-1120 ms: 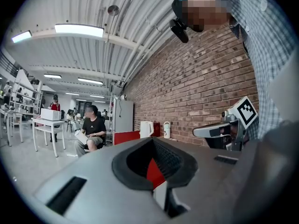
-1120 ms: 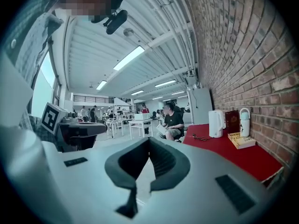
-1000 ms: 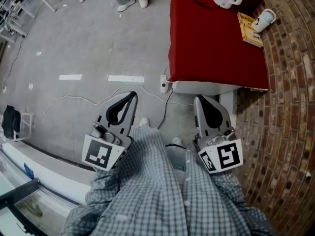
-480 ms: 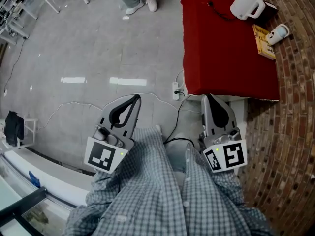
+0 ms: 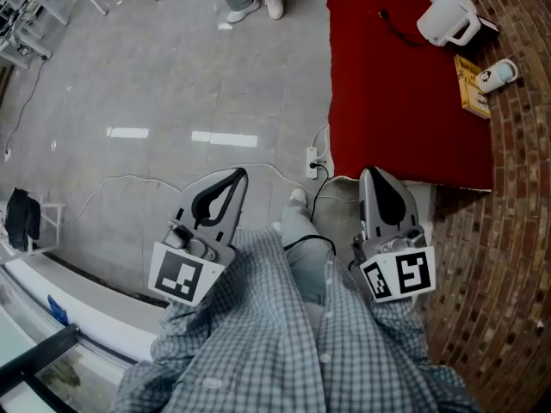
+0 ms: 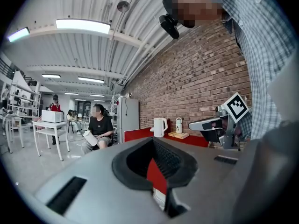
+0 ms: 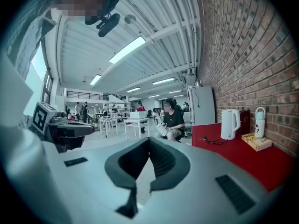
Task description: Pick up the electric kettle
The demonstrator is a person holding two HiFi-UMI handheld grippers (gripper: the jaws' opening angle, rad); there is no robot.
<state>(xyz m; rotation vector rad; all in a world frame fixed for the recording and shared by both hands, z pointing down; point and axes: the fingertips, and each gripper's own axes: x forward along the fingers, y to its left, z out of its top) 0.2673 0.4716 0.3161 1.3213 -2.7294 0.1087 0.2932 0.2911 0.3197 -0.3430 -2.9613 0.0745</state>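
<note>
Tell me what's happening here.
A person in a checked shirt holds a two-jaw gripper in each hand. The left gripper and right gripper both have their jaws together with nothing between them, and point toward a red table by the brick wall. The white electric kettle stands at the table's far end, near a book and a small bottle, and neither gripper touches it.

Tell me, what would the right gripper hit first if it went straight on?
Likely only floor: the right gripper looks past the table's left side toward a far seated person. Depth is unclear.
</note>
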